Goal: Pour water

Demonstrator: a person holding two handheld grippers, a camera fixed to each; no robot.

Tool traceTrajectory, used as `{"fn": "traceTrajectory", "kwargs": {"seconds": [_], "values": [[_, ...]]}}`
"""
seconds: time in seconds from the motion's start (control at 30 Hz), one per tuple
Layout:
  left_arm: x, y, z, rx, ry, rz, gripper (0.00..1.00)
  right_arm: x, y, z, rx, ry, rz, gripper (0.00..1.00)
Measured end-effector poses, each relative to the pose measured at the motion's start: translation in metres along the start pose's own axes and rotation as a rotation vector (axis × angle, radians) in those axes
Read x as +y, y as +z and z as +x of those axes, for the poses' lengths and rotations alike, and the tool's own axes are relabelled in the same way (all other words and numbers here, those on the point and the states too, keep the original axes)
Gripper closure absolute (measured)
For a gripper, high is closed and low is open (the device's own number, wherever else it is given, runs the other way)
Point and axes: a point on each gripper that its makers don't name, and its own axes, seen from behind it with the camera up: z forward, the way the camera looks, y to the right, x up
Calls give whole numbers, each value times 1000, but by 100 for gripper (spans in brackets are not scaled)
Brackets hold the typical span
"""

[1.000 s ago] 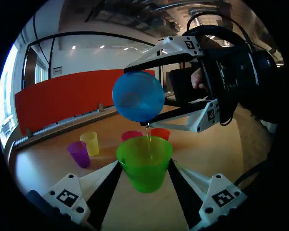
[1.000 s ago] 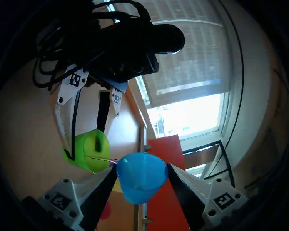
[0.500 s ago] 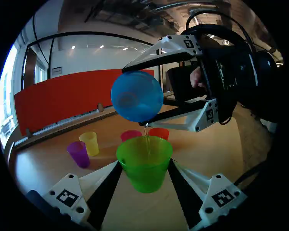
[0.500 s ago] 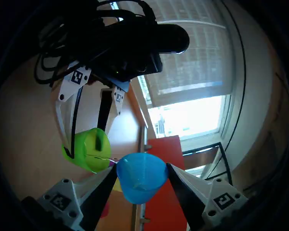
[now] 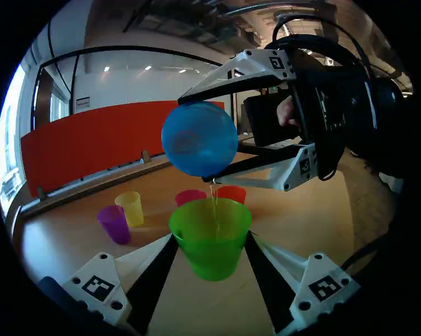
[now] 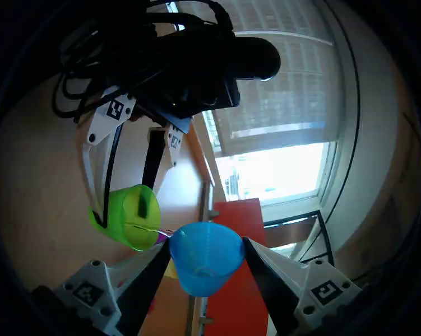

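Observation:
In the left gripper view my left gripper (image 5: 211, 246) is shut on a green cup (image 5: 210, 235), held upright above the wooden table (image 5: 300, 218). Above it, the right gripper (image 5: 207, 140) holds a blue cup (image 5: 199, 139) tipped over, bottom toward me, and a thin stream of water (image 5: 214, 199) runs from its rim into the green cup. In the right gripper view my right gripper (image 6: 206, 267) is shut on that blue cup (image 6: 206, 264), with a little water at its lip. The green cup (image 6: 126, 217) sits beside it between the left gripper's fingers (image 6: 101, 168).
Behind the green cup stand a purple cup (image 5: 115, 223), a yellow cup (image 5: 130, 208), a pink cup (image 5: 190, 197) and an orange-red cup (image 5: 232, 194). A red partition (image 5: 98, 140) runs along the table's far edge. A hand (image 5: 288, 112) holds the right gripper.
The blue cup has tipped slightly further and shifted a little left. Water keeps running into the green cup, which stays put.

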Motion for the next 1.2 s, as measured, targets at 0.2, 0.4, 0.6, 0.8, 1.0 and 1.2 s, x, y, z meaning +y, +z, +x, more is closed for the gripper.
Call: {"fn": "traceTrajectory", "kwargs": {"seconds": [0.2,0.4,0.6,0.8,1.0,1.2], "values": [[-1,0,-1,-1,-1,2,17,0,0,1,-2,-14,-2,6],[0,0,-1,-3,-1,1,17,-1,-1,2,-6,-32,-5,6],[-1,0,-1,-2,0,0,17,-2,-1,3,-5,-43,-3,7],[-1,0,-1,-1,-1,-1,17,-4,-2,3,-9,-61,0,6],[-1,1,-1,-1,-1,1,17,-5,-2,4,-9,-72,2,6],[-1,0,0,0,0,1,17,-4,-2,4,-14,-96,4,6]]}}
